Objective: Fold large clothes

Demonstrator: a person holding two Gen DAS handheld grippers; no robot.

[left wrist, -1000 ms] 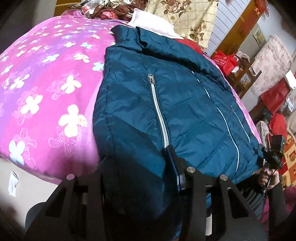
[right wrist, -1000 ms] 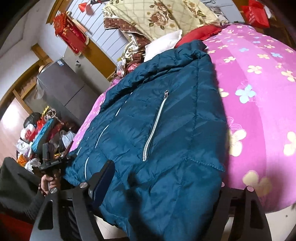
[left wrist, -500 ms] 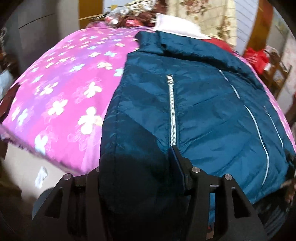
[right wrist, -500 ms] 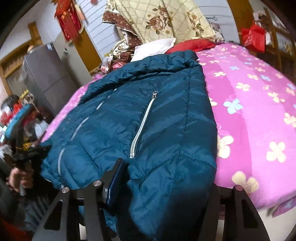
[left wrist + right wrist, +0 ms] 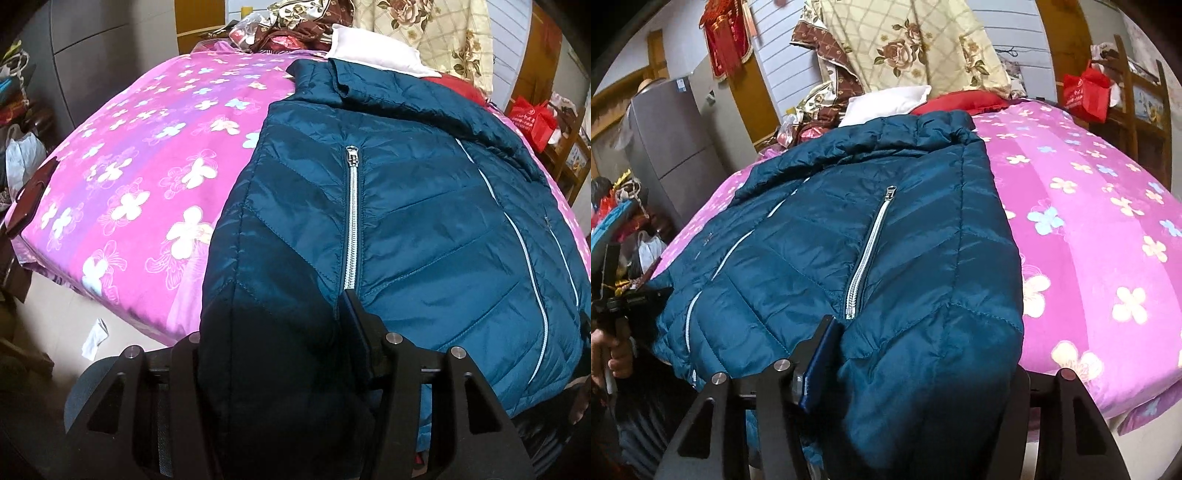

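Left wrist view shows you why the jacket lies as it does: the teal quilted coat is spread front-up on the pink flowered bedspread, collar toward the pillows and hem hanging off the near edge, so both bottom corners are within reach for a fold. Your left gripper has its jaws spread wide with a thick bunch of the hem corner filling the gap between them; one finger presses against the fabric just below the end of the pocket zipper, and the padded cloth seems pinched rather than merely draped. In the right wrist view, your right gripper grips the opposite hem corner the same way, its blue-faced finger touching the coat beside the other pocket zipper, the jaws held apart by the bulk they clamp. Holding both corners at once likely lets you lift the hem evenly and carry it up toward the collar.
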